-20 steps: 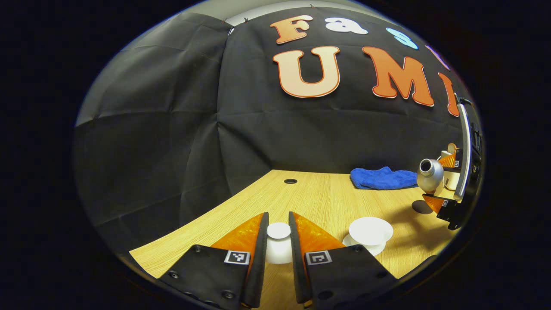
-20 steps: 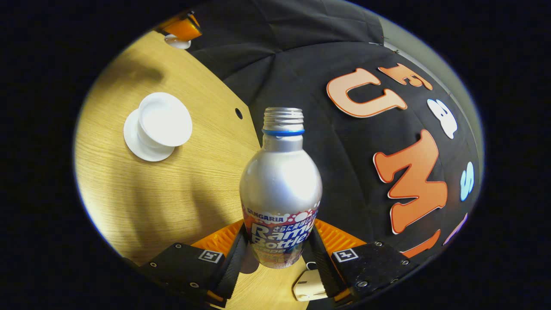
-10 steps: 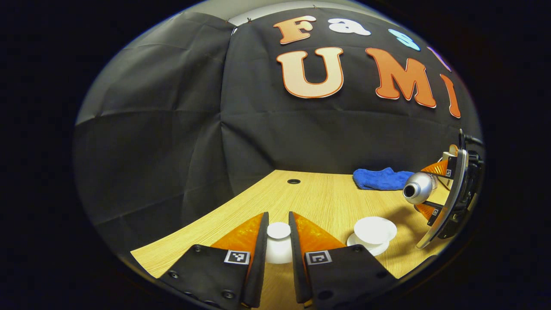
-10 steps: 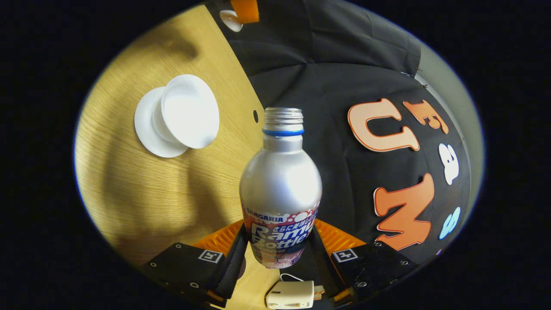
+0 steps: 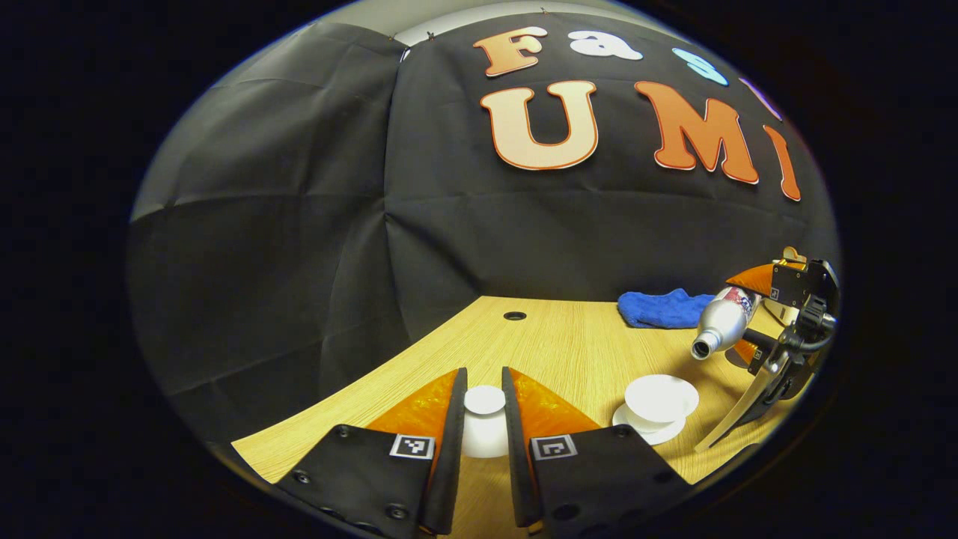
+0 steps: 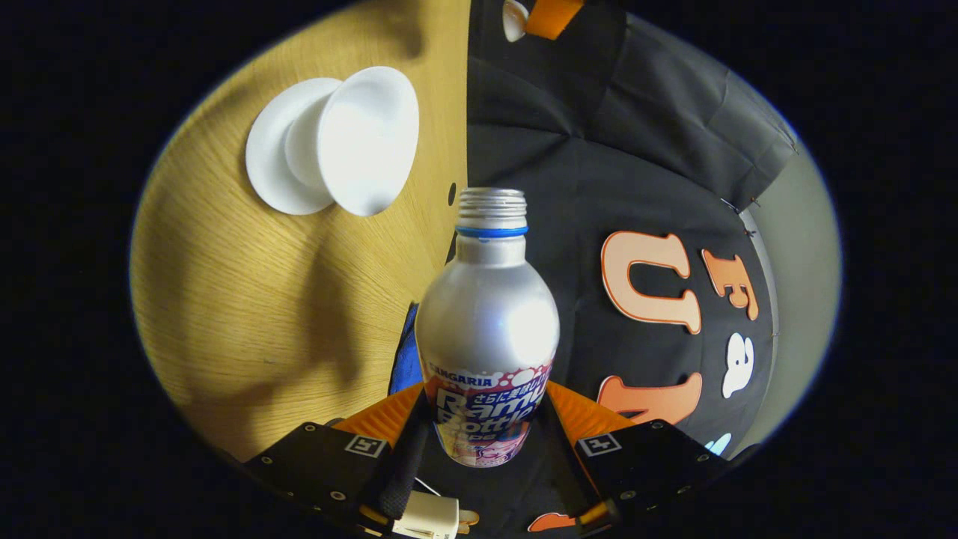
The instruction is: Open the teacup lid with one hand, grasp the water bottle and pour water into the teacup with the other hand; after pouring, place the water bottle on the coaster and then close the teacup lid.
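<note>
Right tool (image 6: 485, 442), clamped on the bottle (image 6: 486, 329), has tipped its mouth toward the cup (image 5: 660, 397); pouring imminent. Left tool (image 5: 483, 442) grips the lid (image 5: 484, 427).

You have a blue cloth (image 5: 662, 309) lying on the wooden table (image 5: 554, 352) near the wall, well apart from a round hole (image 5: 514, 316)

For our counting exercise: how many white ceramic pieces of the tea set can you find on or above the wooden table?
3: a white saucer on the table, the white teacup standing on it, and the white lid held between the left tongs. Others may be hidden.
</note>
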Action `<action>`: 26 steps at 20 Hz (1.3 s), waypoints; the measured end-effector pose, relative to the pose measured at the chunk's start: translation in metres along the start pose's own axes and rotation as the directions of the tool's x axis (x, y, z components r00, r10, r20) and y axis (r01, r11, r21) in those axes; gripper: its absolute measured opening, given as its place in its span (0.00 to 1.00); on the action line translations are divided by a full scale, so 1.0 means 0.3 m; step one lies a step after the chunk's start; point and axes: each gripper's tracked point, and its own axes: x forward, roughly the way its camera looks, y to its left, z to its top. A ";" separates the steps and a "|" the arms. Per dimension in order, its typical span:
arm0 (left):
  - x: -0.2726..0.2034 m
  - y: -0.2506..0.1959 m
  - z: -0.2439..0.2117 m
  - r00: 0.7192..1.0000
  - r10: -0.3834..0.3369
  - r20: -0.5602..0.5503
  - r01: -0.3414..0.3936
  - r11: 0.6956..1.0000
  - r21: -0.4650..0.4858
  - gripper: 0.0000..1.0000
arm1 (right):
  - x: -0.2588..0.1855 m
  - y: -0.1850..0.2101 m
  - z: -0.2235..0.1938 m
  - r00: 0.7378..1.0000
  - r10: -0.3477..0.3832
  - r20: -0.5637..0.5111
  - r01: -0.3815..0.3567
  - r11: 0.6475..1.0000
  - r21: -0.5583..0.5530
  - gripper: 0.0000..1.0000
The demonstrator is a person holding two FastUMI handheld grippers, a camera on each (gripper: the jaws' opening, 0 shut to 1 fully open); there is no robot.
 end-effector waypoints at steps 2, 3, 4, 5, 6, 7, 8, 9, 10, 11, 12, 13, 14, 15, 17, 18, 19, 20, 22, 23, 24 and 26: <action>-0.001 0.000 0.000 1.000 -0.003 0.003 0.003 1.000 0.000 0.33 | -0.002 -0.010 0.018 1.000 -0.011 0.024 0.012 0.998 -0.058 0.77; 0.000 -0.001 0.000 1.000 -0.005 0.002 0.005 1.000 -0.001 0.33 | -0.001 -0.016 0.023 0.999 -0.021 0.032 0.024 0.996 -0.090 0.78; -0.001 0.002 0.000 1.000 -0.005 0.003 0.005 1.000 -0.004 0.33 | 0.004 -0.023 0.025 0.999 -0.030 0.039 0.035 0.992 -0.119 0.78; 0.000 0.003 0.000 1.000 -0.004 0.002 0.004 1.000 -0.007 0.33 | 0.008 -0.033 0.024 0.998 -0.038 0.044 0.044 0.989 -0.139 0.78; 0.002 0.009 0.001 1.000 -0.002 0.004 0.002 1.000 -0.010 0.33 | 0.012 -0.036 0.021 0.998 -0.045 0.049 0.052 0.988 -0.149 0.77; 0.003 0.014 0.001 1.000 -0.002 0.001 0.002 1.000 -0.010 0.33 | 0.013 -0.041 0.020 0.997 -0.052 0.051 0.060 0.986 -0.155 0.77; -0.001 0.015 -0.006 1.000 0.000 -0.001 0.000 1.000 -0.009 0.33 | 0.011 -0.045 0.023 0.997 -0.062 0.055 0.071 0.984 -0.166 0.77; 0.000 0.018 -0.004 1.000 0.001 -0.002 -0.001 1.000 -0.009 0.33 | 0.006 -0.055 0.027 0.995 -0.074 0.060 0.084 0.981 -0.176 0.77; -0.002 0.022 -0.008 1.000 0.004 -0.002 -0.004 1.000 -0.009 0.33 | 0.002 -0.068 0.026 0.995 -0.086 0.059 0.096 0.978 -0.184 0.77; -0.001 0.024 -0.003 1.000 0.004 0.001 -0.004 1.000 -0.010 0.33 | 0.002 -0.082 0.024 0.994 -0.095 0.061 0.105 0.977 -0.187 0.77; 0.002 0.023 0.000 1.000 0.006 0.004 -0.006 1.000 -0.011 0.33 | 0.012 -0.121 0.009 0.993 -0.102 0.061 0.112 0.976 -0.188 0.77; 0.001 0.019 0.002 1.000 0.003 0.004 -0.003 1.000 -0.011 0.33 | 0.024 -0.152 0.001 0.992 -0.109 0.063 0.119 0.975 -0.189 0.77; -0.002 0.016 0.005 1.000 0.001 0.007 -0.001 1.000 -0.011 0.33 | 0.036 -0.180 -0.011 0.991 -0.114 0.065 0.125 0.973 -0.195 0.77; 0.001 0.014 0.006 1.000 -0.001 0.007 0.001 1.000 -0.011 0.33 | 0.039 -0.195 -0.011 0.990 -0.120 0.069 0.131 0.971 -0.201 0.77; -0.002 0.009 0.007 1.000 -0.003 0.008 0.003 1.000 -0.011 0.33 | 0.032 -0.193 -0.021 0.991 -0.120 0.062 0.130 0.968 -0.215 0.77; 0.000 0.012 0.008 1.000 0.000 0.010 0.000 1.000 -0.012 0.33 | 0.022 -0.184 -0.016 0.990 -0.119 0.068 0.132 0.965 -0.226 0.77; 0.001 0.014 0.009 1.000 0.003 0.010 -0.003 1.000 -0.011 0.34 | 0.022 -0.174 -0.011 0.991 -0.115 0.074 0.129 0.962 -0.241 0.77; 0.006 0.011 0.006 1.000 0.003 0.009 -0.003 1.000 -0.011 0.33 | 0.014 -0.172 -0.014 0.990 -0.116 0.077 0.132 0.958 -0.255 0.77; 0.008 0.006 0.006 1.000 0.001 0.006 -0.001 1.000 -0.010 0.33 | 0.011 -0.183 -0.023 0.989 -0.126 0.079 0.143 0.953 -0.268 0.77; 0.007 0.004 0.007 1.000 0.001 0.007 -0.001 1.000 -0.009 0.33 | 0.008 -0.186 -0.026 0.988 -0.133 0.078 0.149 0.953 -0.265 0.77; 0.004 0.004 0.009 1.000 -0.002 0.009 0.002 1.000 -0.010 0.33 | 0.008 -0.194 -0.032 0.987 -0.142 0.076 0.157 0.951 -0.266 0.77; 0.008 -0.002 0.015 1.000 -0.005 0.012 0.005 1.000 -0.009 0.33 | 0.001 -0.200 -0.021 0.984 -0.159 0.084 0.177 0.941 -0.290 0.77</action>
